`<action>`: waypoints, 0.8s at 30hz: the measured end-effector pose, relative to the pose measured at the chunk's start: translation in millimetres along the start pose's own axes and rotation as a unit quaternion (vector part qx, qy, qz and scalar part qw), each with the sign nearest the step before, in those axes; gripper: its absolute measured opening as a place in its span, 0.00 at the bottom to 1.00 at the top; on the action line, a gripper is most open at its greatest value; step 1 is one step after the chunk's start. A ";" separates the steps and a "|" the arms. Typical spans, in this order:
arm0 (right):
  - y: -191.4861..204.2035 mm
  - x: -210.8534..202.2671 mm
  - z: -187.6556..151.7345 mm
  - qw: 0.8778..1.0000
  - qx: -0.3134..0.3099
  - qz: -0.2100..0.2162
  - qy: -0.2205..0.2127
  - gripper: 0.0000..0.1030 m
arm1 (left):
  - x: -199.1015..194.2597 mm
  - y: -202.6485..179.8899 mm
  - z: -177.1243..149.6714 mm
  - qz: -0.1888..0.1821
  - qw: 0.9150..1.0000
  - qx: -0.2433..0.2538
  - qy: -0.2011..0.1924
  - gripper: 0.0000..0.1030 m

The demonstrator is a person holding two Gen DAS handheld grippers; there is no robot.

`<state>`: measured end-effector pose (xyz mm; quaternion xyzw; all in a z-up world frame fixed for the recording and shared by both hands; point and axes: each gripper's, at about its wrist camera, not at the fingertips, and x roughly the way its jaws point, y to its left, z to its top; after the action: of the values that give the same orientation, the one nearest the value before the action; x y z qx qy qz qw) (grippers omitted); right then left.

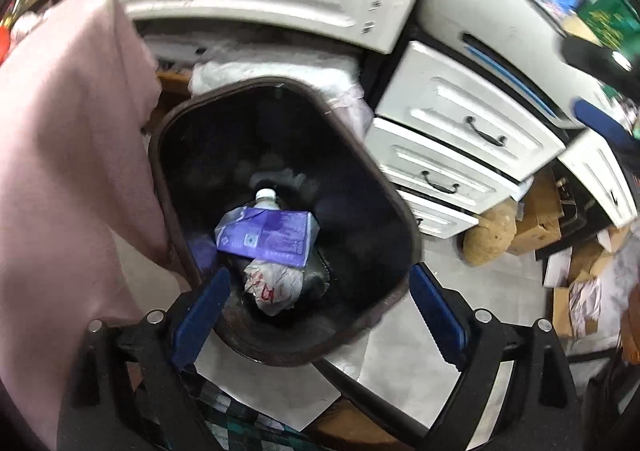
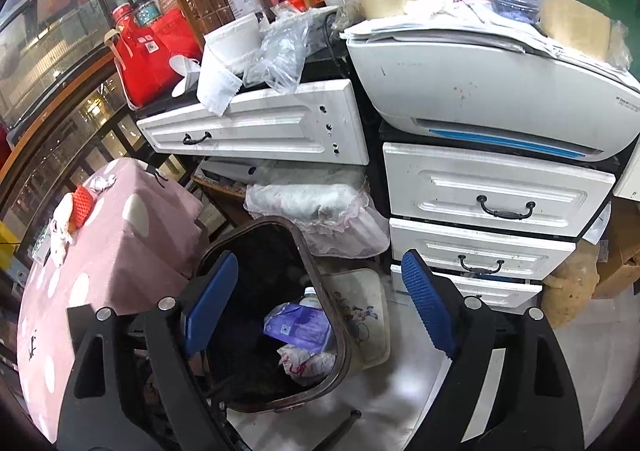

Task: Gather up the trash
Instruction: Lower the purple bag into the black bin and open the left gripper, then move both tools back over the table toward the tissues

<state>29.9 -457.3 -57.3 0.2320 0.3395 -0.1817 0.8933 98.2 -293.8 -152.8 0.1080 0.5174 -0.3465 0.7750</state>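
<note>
A dark waste bin [image 1: 157, 155] stands on the floor, and I look down into it in the left wrist view. Inside lie a purple packet [image 1: 268, 237], a clear bottle with a white cap [image 1: 266, 195] and a crumpled white wrapper with red print [image 1: 274, 287]. My left gripper [image 1: 320, 274] hangs open over the bin's mouth with nothing between its blue pads. In the right wrist view the same bin [image 2: 299, 241] holds the purple packet [image 2: 298, 325] and the wrapper [image 2: 304, 365]. My right gripper [image 2: 320, 259] is open and empty above the bin's right rim.
White drawers [image 2: 496, 195] and a printer [image 2: 480, 91] stand behind the bin. A pink dotted cloth [image 2: 120, 263] at the left carries a crumpled paper [image 2: 100, 183] and a red net piece [image 2: 82, 205]. Cups, bags and a bottle crowd the cabinet tops. Cardboard boxes [image 1: 540, 219] lie at the right.
</note>
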 end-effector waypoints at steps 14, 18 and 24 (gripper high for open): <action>43.4 -24.2 12.6 0.997 -0.055 0.039 -0.044 0.81 | -124.3 -15.4 -14.8 -0.024 0.988 0.052 -0.142 0.94; 76.0 -25.4 13.7 0.993 -0.086 0.067 -0.049 0.84 | -159.2 9.5 -15.3 -0.026 0.984 0.029 -0.172 0.94; 132.3 -18.0 9.9 0.984 -0.131 0.113 -0.039 0.84 | -192.0 65.2 -17.0 0.011 0.980 -0.018 -0.197 0.94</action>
<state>86.2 -350.3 0.2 0.1426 0.2968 -0.0424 0.9433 85.1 -155.2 -4.4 0.0290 0.3598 -0.3429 0.8673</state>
